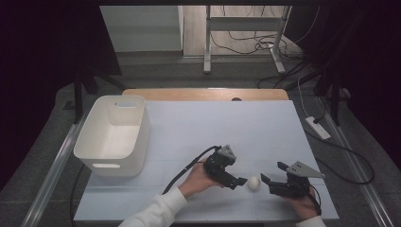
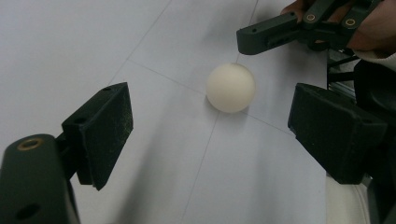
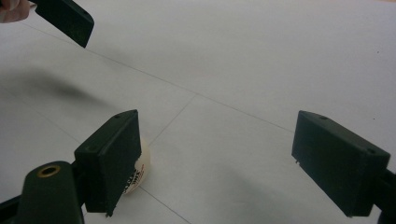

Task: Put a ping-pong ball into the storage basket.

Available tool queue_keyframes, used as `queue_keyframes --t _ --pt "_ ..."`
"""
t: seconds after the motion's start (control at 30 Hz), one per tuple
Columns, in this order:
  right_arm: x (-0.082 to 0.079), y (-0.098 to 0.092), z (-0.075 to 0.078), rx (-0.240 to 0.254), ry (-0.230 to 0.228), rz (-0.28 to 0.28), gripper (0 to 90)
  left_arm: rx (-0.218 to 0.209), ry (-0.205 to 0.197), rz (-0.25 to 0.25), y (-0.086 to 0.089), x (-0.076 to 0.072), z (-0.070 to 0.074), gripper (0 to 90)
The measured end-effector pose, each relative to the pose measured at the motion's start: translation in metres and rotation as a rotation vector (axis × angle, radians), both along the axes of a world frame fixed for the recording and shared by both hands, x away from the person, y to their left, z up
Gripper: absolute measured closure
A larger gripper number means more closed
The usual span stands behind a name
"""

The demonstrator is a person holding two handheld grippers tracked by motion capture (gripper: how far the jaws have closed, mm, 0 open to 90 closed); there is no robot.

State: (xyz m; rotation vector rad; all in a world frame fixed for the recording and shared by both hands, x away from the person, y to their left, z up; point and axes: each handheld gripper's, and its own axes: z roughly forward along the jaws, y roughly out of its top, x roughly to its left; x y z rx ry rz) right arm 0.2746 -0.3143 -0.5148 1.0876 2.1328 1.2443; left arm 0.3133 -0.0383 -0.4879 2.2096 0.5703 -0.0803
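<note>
White ball [image 1: 254,183] seen resting on counter [image 1: 227,127] near front edge, right of middle, between left gripper [image 1: 239,181] and right gripper [image 1: 272,172]. Both sets of jaws spread wide, nothing pinched. Cream bin [image 1: 113,135] placed at left edge.

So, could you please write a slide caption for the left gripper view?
Open left gripper faces a white ball on the table, right gripper beyond.

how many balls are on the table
1. A white ping-pong ball lies on the white table near its front edge, between the left hand-held gripper and the right hand-held gripper, untouched. The inside of the white bin is partly hidden.
</note>
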Motion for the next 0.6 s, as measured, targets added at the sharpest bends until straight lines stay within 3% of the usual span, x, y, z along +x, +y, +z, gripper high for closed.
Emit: queue_keyframes --t 0.6 --pt "0.0 -0.001 0.0 0.001 -0.003 -0.002 15.6 0.032 0.012 -0.044 -0.02 -0.005 -0.009 15.0"
